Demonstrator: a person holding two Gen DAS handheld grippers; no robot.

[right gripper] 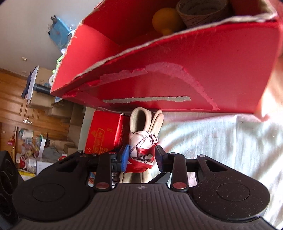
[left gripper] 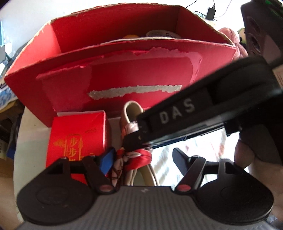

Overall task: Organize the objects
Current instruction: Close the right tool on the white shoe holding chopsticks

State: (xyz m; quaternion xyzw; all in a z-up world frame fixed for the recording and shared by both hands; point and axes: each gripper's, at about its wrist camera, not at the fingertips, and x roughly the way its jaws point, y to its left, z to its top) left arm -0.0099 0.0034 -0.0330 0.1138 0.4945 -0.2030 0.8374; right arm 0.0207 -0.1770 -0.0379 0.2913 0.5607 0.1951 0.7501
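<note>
The right tool is gripping the red-and-white scarf knotted around a beige strap, its fingers pressing on both sides. The bundle is lying on the white cloth, just beside a small red box and in front of the torn red carton. The left tool is hanging with its fingers apart, the scarf sitting beside its blue pad.

The other gripper crosses the beige strap, hiding its middle. The box wall covers all but the tops of the orange ball and tape roll. Its right end is cut off.
</note>
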